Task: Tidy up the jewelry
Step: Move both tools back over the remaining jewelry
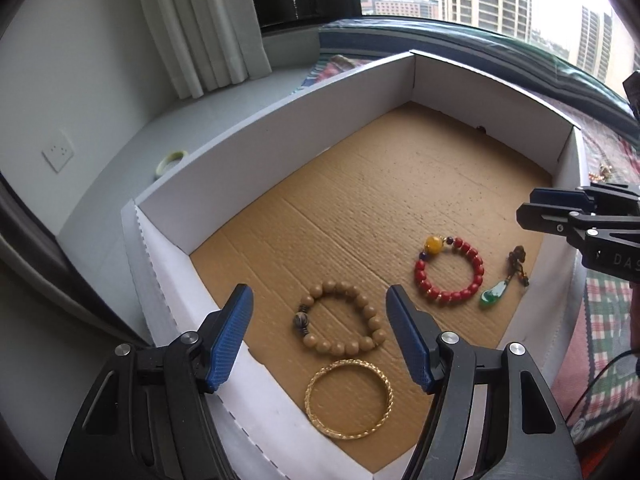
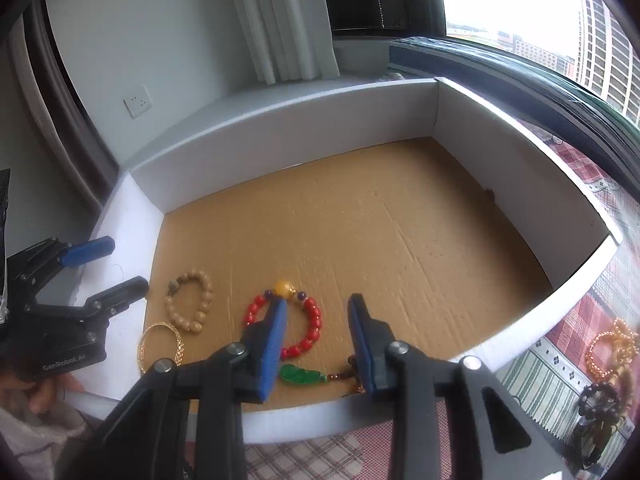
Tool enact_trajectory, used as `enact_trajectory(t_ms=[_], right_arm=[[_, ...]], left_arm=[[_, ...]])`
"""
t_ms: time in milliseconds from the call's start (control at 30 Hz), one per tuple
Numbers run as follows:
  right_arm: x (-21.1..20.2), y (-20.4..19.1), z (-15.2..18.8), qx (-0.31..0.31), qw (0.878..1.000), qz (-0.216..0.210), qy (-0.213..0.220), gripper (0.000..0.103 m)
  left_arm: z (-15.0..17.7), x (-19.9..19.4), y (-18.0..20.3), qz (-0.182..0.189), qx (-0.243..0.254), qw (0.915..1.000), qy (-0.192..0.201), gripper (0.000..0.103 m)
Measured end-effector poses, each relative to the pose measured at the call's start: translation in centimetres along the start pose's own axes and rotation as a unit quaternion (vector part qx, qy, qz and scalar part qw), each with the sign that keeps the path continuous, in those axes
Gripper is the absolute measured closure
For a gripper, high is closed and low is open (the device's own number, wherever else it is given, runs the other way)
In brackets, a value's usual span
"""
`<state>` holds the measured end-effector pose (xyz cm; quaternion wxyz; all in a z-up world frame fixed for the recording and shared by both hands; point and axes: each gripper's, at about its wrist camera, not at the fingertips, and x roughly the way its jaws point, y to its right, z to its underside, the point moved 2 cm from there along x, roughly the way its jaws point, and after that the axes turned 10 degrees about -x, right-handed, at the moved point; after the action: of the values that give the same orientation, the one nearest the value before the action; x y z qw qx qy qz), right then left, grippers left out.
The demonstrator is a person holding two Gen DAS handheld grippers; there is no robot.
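Observation:
A white box [image 1: 280,132] with a brown cardboard floor holds a tan wooden bead bracelet [image 1: 340,320], a gold bangle [image 1: 349,398], a red bead bracelet [image 1: 450,274] with a yellow bead, and a green jade pendant [image 1: 495,291]. My left gripper [image 1: 320,312] is open and empty above the tan bracelet. My right gripper [image 2: 318,320] is open and empty above the red bracelet [image 2: 310,320] and jade pendant [image 2: 300,375]. The tan bracelet [image 2: 190,300] and gold bangle [image 2: 160,346] lie to the left. The right gripper also shows in the left wrist view [image 1: 536,206].
Outside the box on a patterned cloth [image 2: 560,352] lie a pearl-like beaded piece [image 2: 612,346] and dark beads [image 2: 598,400]. A pale green bangle [image 1: 172,160] lies on the grey sill left of the box. A curtain [image 1: 200,20] and window are behind.

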<state>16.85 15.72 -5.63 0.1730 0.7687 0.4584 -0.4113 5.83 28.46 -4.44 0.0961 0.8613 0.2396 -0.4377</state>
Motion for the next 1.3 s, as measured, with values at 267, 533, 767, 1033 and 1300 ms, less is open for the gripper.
enact_trajectory(t_ms=[267,533,767,1033,1300], right_arm=[[-2.7,0.1,0.9,0.019,0.999,0.012,0.026,0.069],[-10.9,2.5,7.8,0.046,0.994,0.081,0.058,0.025],[-14.8,5.4,18.6,0.082,0.972,0.220,0.021,0.019],[-17.1,8.7,28.2,0.180,0.939,0.294,-0.010,0.019],[-17.9,10.3,31.0,0.216,0.921,0.323,-0.020,0.017]], left_arm=[[-0.8,-3.4,-0.5,-0.017,-0.041,0.9942,0.098,0.004],[-0.3,-9.2,2.8,0.110,-0.083,0.9791,0.150,0.002],[2.3,-11.3,12.5,0.232,0.014,0.9647,0.123,0.001],[7.5,-7.5,23.7,0.297,0.109,0.9483,0.019,0.001],[11.6,-2.1,28.0,0.233,0.147,0.9609,-0.029,0.001]])
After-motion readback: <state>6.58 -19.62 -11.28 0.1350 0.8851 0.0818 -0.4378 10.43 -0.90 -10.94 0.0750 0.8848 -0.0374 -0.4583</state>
